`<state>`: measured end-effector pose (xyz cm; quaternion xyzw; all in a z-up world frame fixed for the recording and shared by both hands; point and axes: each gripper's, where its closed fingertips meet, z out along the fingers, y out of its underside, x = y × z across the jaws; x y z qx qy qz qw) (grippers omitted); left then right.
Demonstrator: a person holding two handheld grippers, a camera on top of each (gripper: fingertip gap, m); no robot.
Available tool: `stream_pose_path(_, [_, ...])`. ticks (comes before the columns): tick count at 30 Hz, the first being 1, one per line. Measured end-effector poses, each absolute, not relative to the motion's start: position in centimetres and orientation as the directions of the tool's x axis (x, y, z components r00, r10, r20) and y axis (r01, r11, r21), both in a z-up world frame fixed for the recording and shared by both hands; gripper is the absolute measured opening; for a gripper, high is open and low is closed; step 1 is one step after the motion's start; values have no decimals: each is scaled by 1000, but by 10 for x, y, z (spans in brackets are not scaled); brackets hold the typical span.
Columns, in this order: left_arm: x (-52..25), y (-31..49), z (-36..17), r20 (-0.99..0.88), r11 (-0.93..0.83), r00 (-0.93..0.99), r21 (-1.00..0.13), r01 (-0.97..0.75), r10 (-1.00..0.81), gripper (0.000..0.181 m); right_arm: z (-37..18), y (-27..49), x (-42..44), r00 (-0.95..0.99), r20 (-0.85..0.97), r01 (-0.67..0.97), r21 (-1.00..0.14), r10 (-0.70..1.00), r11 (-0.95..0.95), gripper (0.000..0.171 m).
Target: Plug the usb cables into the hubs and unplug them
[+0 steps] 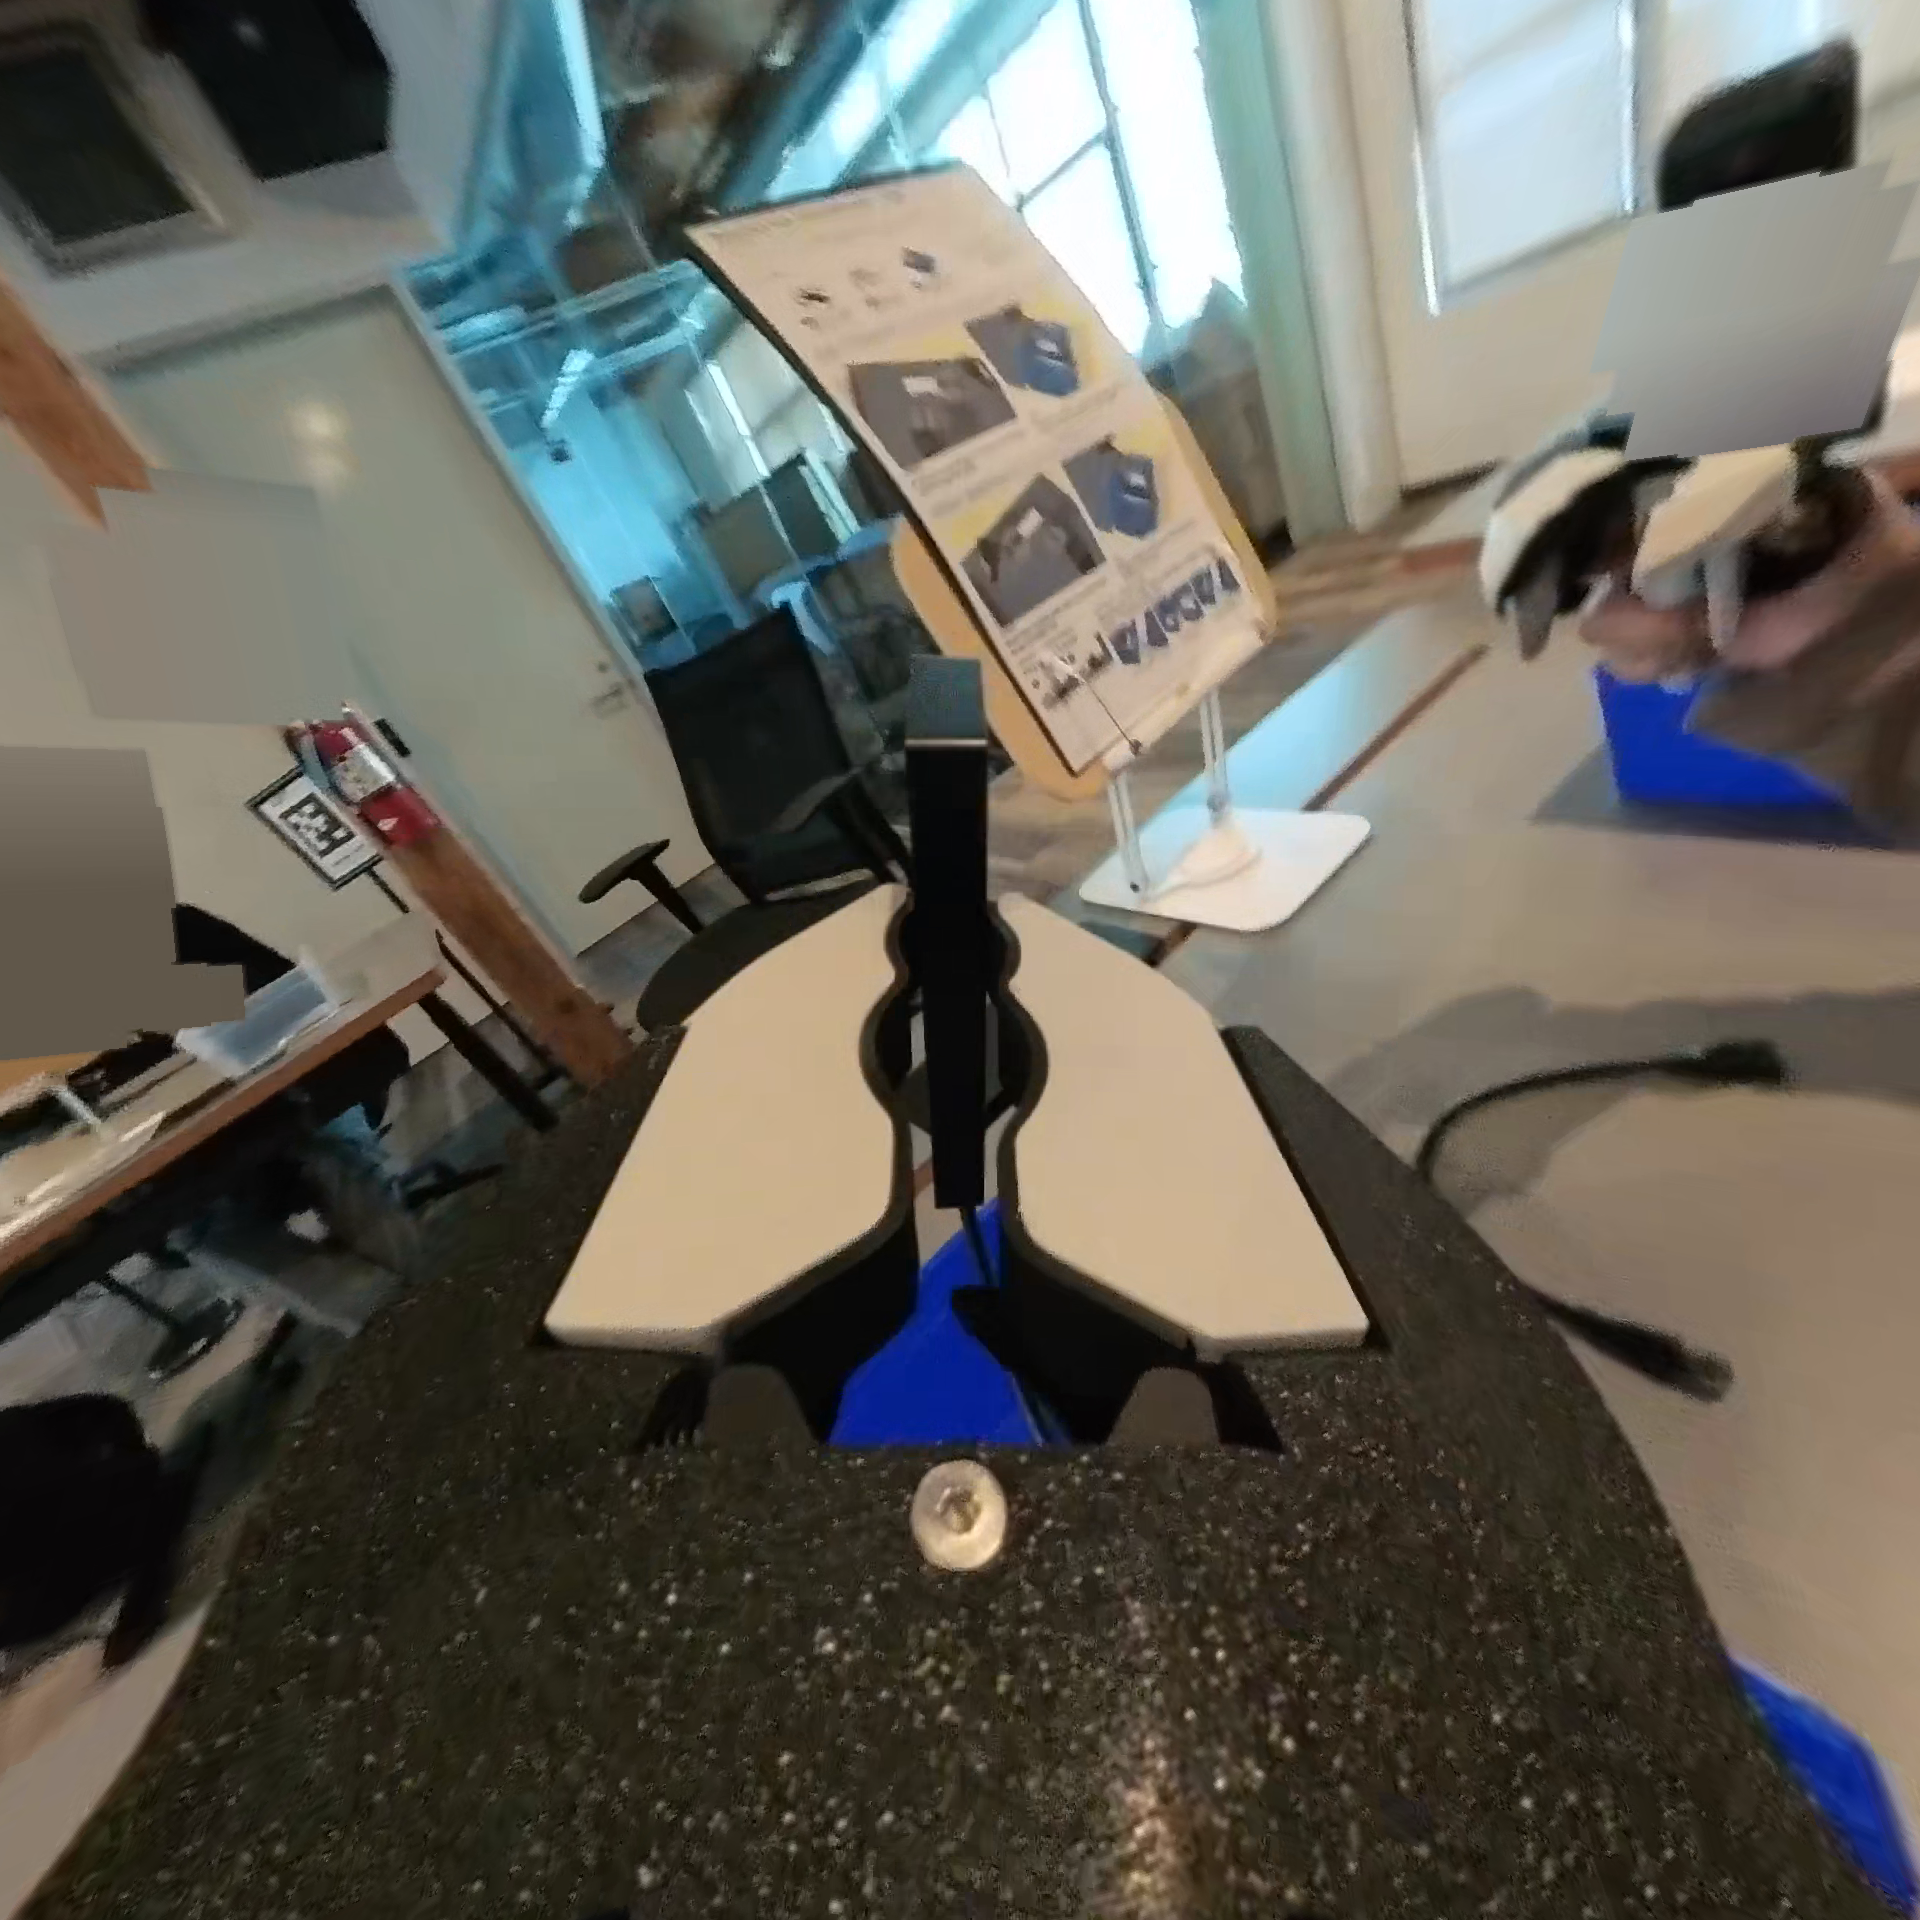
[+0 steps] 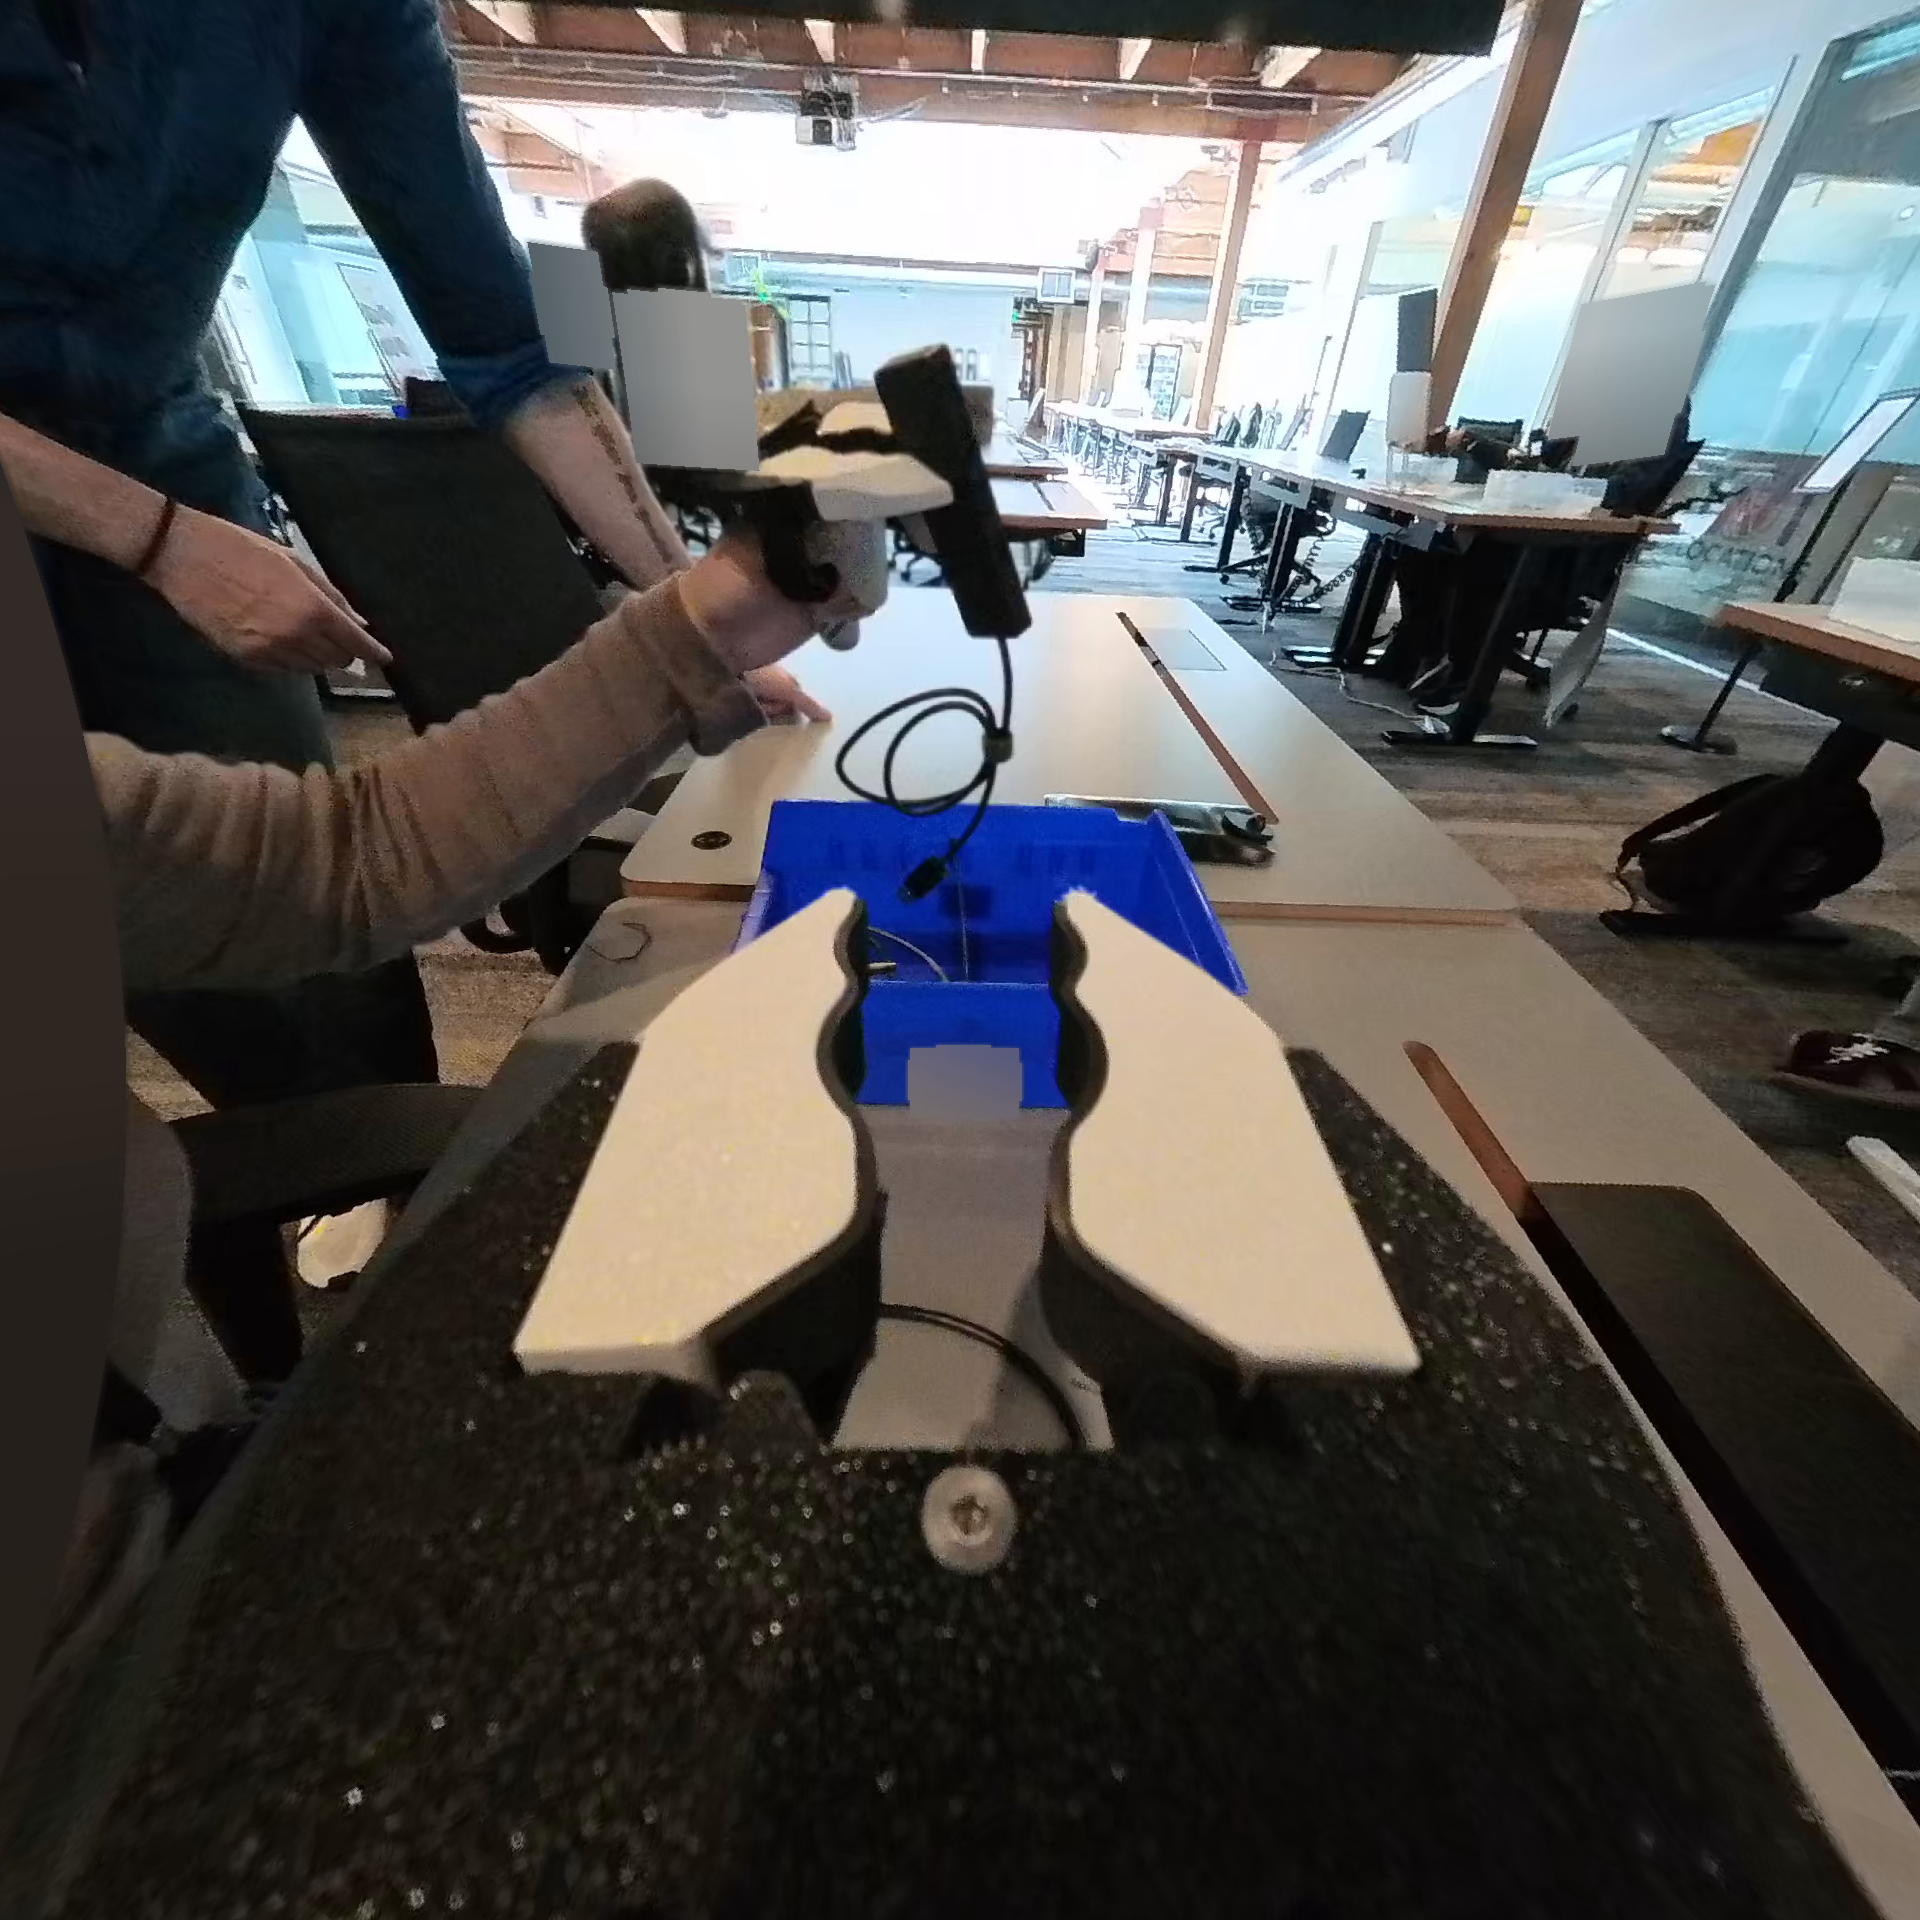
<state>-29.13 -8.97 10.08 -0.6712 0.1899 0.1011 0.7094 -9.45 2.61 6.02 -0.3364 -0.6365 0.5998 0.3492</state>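
Fingers (image 1: 790, 1122) of my left gripper (image 1: 948, 940) pinch a long black hub (image 1: 943, 914). The hub stands up tall between them, and its top end sticks out past my tips. A thin cord comes out of its low end, down toward something blue under my jaws. Off to my right, two black cables (image 1: 1558, 1122) lie loose on the grey table (image 1: 1558, 935). One plug points away and one points toward me; both are blurry. A sign on a white stand (image 1: 1226, 862) is just beyond the hub. Far right, my right gripper (image 1: 1621, 582) hangs over a blue bin (image 1: 1704, 748).

Now my right view. My right fingers (image 2: 717, 1122) are spread wide with nothing between them. Straight ahead sits the bin, open at the top. Up and to the left, well apart from me, my left gripper (image 2: 883, 457) holds the hub tilted. Its looped cord (image 2: 925, 748) hangs down, and the plug (image 2: 923, 878) dangles over the bin. I think my next job is to fetch a cable and bring its plug to the hub. The hanging cord could get in my way. A person in blue (image 2: 208, 208) stands close on the left.
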Motion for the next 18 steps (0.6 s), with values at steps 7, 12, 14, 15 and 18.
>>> stream_pose_path(7, [-315, -62, 84, -389, -74, 896, -908, -412, -214, 11, 59, 29, -95, -509, 54, 16, -997, 859, 72, 32])
stream_pose_path(12, [-334, -42, 24, -418, -425, 830, -719, -550, -369, 11, 54, 33, -99, -502, 33, 39, -997, 864, 61, 32])
stream_pose_path(14, [-345, -36, -1, -432, -540, 799, -588, -602, -419, 11, 45, 38, -105, -475, 35, 79, -993, 879, 83, 31])
stream_pose_path(15, [-351, -34, -14, -431, -591, 787, -521, -616, -441, 11, 33, 41, -109, -458, 49, 123, -985, 888, 118, 29])
stream_pose_path(18, [-361, -34, -55, -404, -689, 744, -304, -658, -532, 11, -29, 56, -127, -403, 18, 396, -898, 915, 192, 37])
